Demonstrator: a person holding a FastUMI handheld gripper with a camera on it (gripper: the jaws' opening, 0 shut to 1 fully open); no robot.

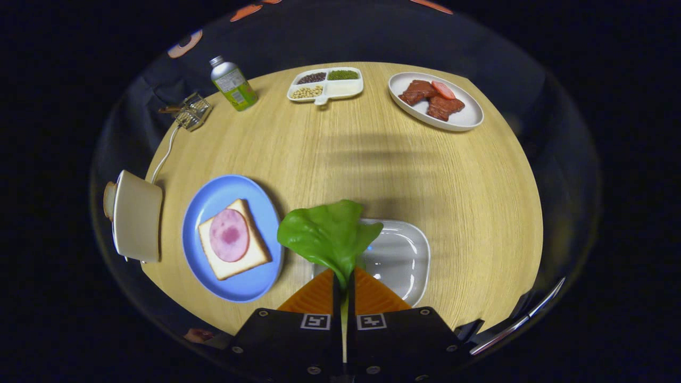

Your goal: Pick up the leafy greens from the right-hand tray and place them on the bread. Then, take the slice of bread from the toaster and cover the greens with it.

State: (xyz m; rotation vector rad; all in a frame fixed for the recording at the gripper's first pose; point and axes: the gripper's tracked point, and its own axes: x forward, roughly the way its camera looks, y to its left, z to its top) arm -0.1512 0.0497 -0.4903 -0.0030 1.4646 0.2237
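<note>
Gripper view: the hand-held gripper [343, 279] has its two fingers pressed together on the pale stem of one leafy green [327, 234], a broad, smooth, bright leaf held up ahead of the fingertips, over the left edge of one white tray [409, 255]. Just left on the tabletop [372, 159] sits one blue plate [213, 199] bearing one bread slice [252, 255] topped with one round of ham [230, 235]. One toaster [137, 215] stands further left, with a slice edge at its far side.
</note>
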